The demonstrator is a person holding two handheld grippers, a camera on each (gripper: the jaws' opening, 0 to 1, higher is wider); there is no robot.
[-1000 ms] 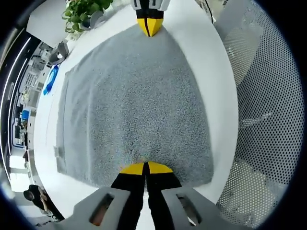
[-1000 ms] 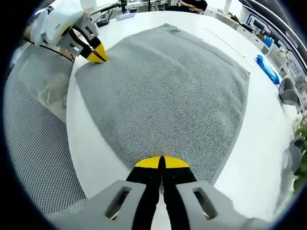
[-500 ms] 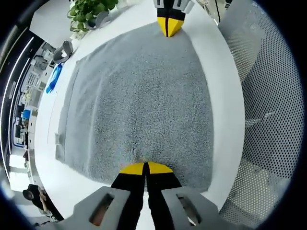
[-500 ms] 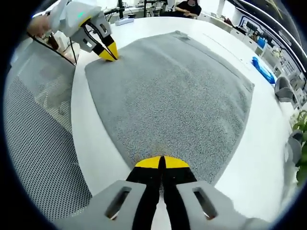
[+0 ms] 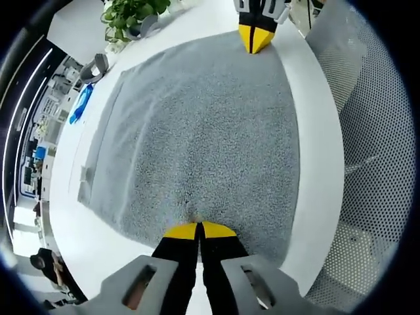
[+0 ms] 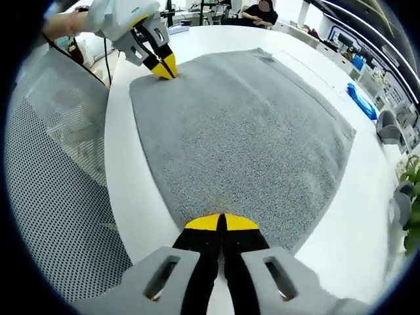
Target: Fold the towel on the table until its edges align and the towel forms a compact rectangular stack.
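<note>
A grey towel (image 5: 203, 131) lies spread flat on the white table (image 5: 98, 249). In the left gripper view my left gripper (image 5: 199, 230) is shut on the towel's near edge, where the cloth puckers slightly. The right gripper (image 5: 256, 38) pinches the same long edge at the far end. In the right gripper view the towel (image 6: 243, 138) stretches away from my right gripper (image 6: 220, 222), which is shut on its near edge. The left gripper (image 6: 164, 65) holds the far corner, with a hand behind it.
A perforated metal mesh (image 5: 371, 164) runs beside the table's rim next to the held edge, also visible as mesh (image 6: 59, 197). A potted plant (image 5: 128, 13) and a blue object (image 5: 80, 105) sit beyond the towel's far side. A person (image 6: 262, 10) is seated in the background.
Both grippers stay shut on the towel. The held edge now lies farther in from the table rim, with more white table showing beside it. Each gripper appears shifted rightward in the other's view.
</note>
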